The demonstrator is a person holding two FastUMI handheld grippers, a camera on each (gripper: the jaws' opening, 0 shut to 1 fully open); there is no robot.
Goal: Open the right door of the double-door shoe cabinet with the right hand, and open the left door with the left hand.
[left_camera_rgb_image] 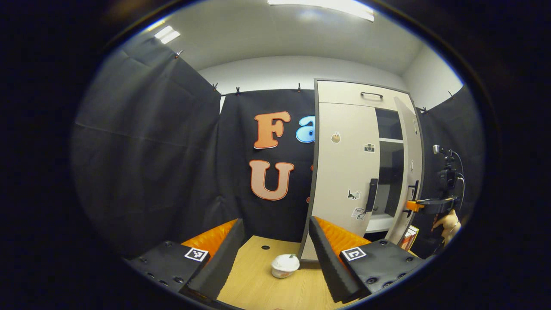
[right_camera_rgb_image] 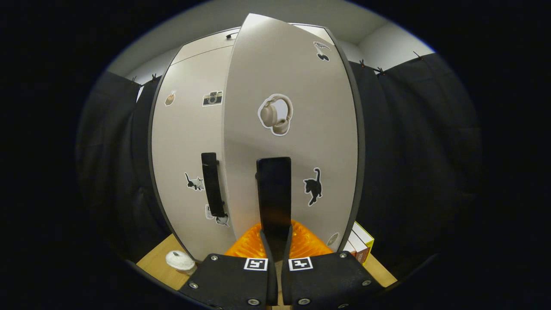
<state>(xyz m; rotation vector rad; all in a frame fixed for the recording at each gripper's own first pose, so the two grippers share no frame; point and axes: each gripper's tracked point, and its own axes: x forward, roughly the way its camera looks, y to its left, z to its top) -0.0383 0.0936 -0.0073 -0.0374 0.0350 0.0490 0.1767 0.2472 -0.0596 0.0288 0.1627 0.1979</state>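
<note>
**Right door swinging, left door waiting**

We see the cabinet at 3 o'clock in the left gripper view, standing on the table. Its right door is partly open; the left door is flush. Our right gripper has its jaws closed on the right handle, dead centre. Our left gripper hangs wide open, holding nothing, with the left handle at 2 o'clock. We should pull along the hinge arc without twisting, and keep clear of the cup.
</note>
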